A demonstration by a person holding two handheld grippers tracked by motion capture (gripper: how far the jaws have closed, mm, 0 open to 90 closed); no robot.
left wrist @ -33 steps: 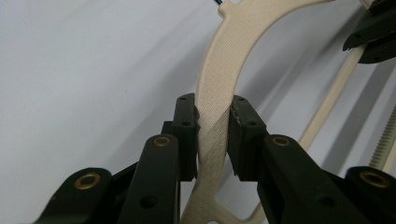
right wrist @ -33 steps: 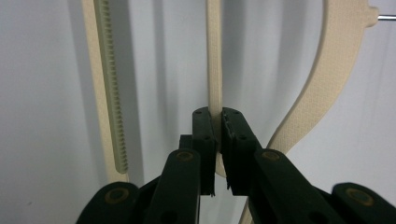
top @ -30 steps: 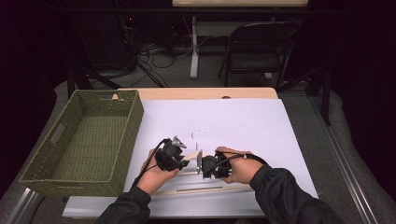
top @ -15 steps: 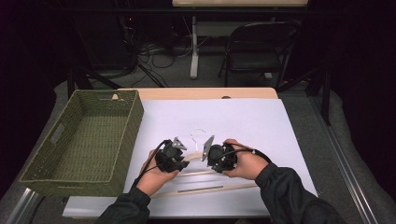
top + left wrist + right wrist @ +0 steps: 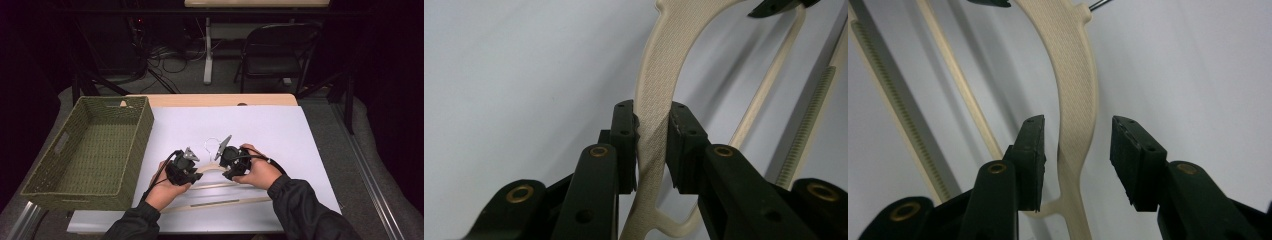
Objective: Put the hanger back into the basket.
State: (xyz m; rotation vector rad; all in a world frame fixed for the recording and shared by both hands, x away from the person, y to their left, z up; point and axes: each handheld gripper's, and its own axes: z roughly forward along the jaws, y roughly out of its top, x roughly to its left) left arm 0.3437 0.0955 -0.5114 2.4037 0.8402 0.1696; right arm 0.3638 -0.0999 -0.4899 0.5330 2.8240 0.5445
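My left gripper has its fingers clenched on the cream hanger, lying on the white table. My right gripper has just been opening, hanger between untouched fingers. One-sided hold: lifting could swing it loose.

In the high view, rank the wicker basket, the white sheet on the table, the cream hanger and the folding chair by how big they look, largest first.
1. white sheet
2. wicker basket
3. folding chair, though it stands farther from the camera, so its true size is unsure
4. cream hanger, partly covered by the hands and grippers
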